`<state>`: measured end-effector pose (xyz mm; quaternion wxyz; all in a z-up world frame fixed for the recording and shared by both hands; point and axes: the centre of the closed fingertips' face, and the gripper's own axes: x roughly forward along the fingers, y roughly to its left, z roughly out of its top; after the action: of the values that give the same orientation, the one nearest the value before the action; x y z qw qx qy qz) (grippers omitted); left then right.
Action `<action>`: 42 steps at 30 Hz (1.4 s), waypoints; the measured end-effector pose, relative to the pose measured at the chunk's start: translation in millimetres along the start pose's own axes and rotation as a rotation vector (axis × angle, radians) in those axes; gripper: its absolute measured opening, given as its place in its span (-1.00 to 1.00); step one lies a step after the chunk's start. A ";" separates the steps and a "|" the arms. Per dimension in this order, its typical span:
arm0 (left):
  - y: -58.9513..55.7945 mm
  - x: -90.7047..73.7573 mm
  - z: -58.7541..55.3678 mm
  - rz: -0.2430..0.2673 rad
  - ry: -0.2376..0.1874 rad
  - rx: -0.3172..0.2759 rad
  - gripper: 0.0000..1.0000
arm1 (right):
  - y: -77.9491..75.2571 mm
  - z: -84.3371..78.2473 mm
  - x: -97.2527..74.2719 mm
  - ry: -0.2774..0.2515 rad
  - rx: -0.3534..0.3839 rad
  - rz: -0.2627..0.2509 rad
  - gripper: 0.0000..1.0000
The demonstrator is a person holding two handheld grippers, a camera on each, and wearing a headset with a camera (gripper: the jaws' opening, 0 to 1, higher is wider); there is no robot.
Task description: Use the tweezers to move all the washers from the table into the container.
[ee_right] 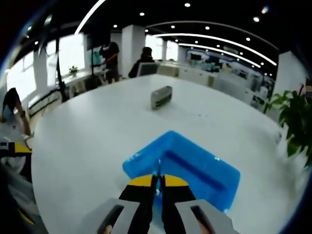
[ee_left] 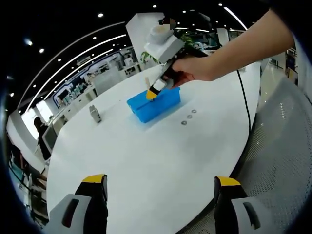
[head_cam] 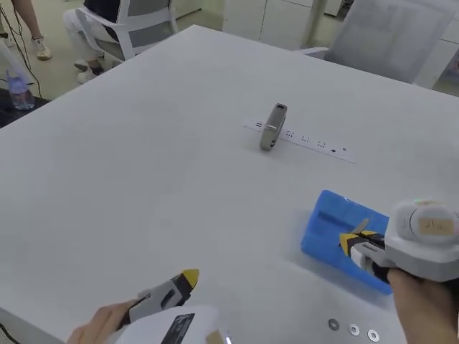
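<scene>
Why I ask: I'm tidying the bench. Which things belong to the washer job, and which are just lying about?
Job: three washers, blue container, tweezers in the shut right gripper.
Lying about: grey device, power sockets set in the table.

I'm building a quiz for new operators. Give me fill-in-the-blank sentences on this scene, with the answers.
1. ___ small metal washers lie together on the white table.
2. The right gripper, shut on thin tweezers, hangs over the ___ plastic container.
3. The left gripper is ___ and holds nothing.
Missing words: three; blue; open.
</scene>
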<state>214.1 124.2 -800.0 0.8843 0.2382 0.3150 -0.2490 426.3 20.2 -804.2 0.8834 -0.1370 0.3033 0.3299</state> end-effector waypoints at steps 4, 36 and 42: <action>1.2 -0.1 0.1 0.005 -0.001 -0.004 0.84 | -0.3 0.2 2.4 -0.009 0.006 0.002 -0.97; 4.0 0.0 -1.3 0.022 0.008 0.009 0.83 | 14.0 8.5 -90.6 -0.148 0.138 0.025 -0.94; 3.6 -0.1 -0.8 0.020 0.005 0.014 0.83 | 28.2 -12.5 -94.8 -0.112 0.147 0.046 -0.94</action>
<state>215.8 127.4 -799.6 0.8841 0.2484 0.3132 -0.2419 345.3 -11.6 -755.8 0.8988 -0.0458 0.2798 0.3342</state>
